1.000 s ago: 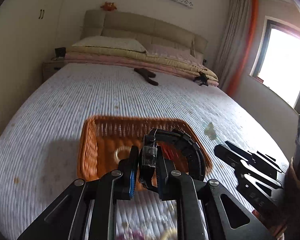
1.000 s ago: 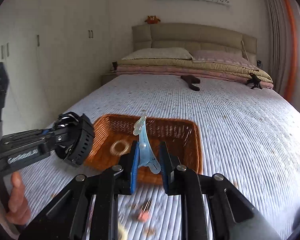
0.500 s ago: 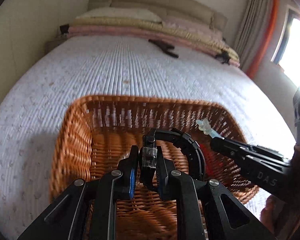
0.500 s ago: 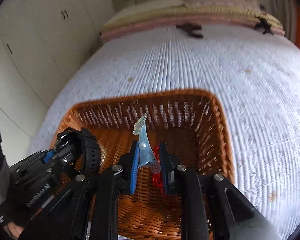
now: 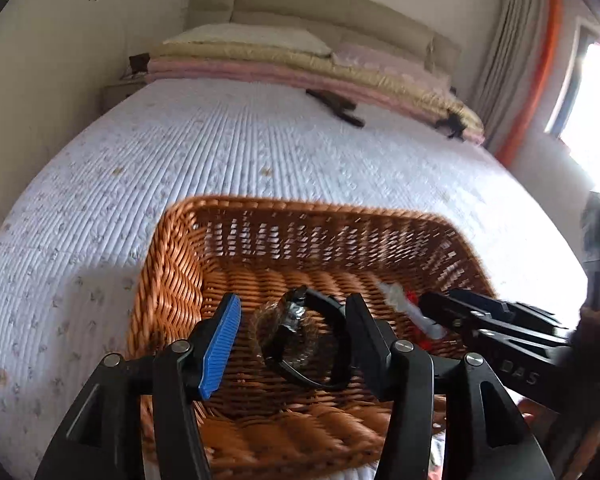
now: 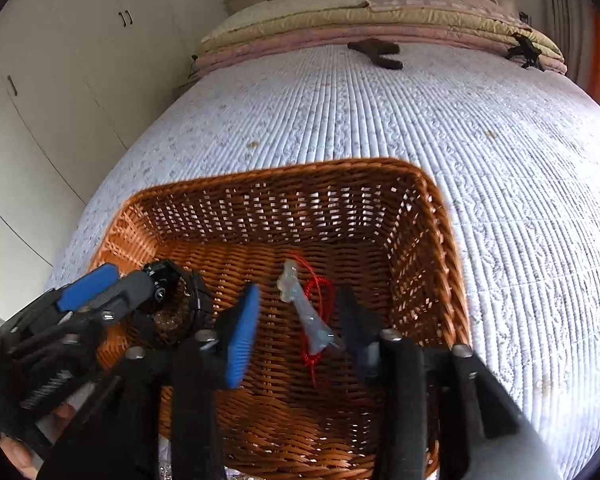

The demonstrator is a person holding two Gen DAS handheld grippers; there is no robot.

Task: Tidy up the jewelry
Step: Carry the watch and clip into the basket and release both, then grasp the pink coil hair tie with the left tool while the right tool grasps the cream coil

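An orange wicker basket [image 5: 172, 276] [image 6: 424, 216] sits on the white quilted bed. My left gripper [image 5: 290, 332] is open over the basket's left side, and a black watch [image 5: 300, 344] lies loose between its fingers on the basket floor; the watch also shows in the right wrist view [image 6: 172, 304]. My right gripper [image 6: 300, 320] is open over the basket's middle. A pale blue hair clip [image 6: 306, 312] lies free between its fingers, beside a red cord [image 6: 320, 292]. The right gripper shows in the left wrist view [image 5: 452, 312].
The bed [image 5: 260, 152] stretches back to folded blankets and pillows [image 5: 300, 68] at the headboard. A dark item [image 6: 376, 54] lies near them. A wardrobe [image 6: 60, 80] stands left, a window and curtain [image 5: 540, 60] right. Small loose items lie just before the basket's near rim.
Both grippers have opened over the basket. The watch has dropped from the left one and the blue clip from the right one onto the basket floor.
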